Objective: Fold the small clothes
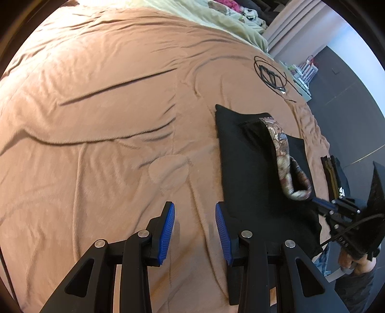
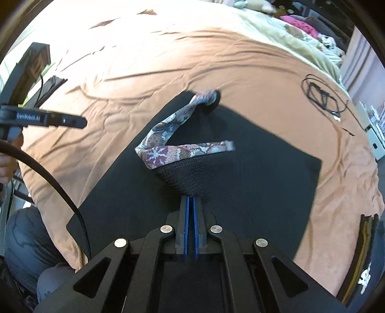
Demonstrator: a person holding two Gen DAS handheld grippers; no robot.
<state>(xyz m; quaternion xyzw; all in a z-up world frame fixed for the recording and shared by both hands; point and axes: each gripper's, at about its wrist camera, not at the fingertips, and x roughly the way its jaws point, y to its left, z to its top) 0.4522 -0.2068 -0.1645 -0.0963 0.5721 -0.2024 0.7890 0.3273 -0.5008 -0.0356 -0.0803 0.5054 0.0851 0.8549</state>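
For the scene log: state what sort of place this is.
Most likely a bedroom: a wide bed under a wrinkled tan blanket, a pale green cover beyond it, and loose clothes heaped at the far end.

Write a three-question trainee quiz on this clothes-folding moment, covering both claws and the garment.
1. True or false: the right claw is shut on the black garment with the patterned waistband.
2. What does the left claw hold? A) the waistband B) nothing C) the black cable coil
3. Fill in: the garment lies over a flat black ____ on the tan blanket.

Key: 1 true; 2 B, since its blue pads stand apart over bare blanket beside the mat's edge; 3 mat.
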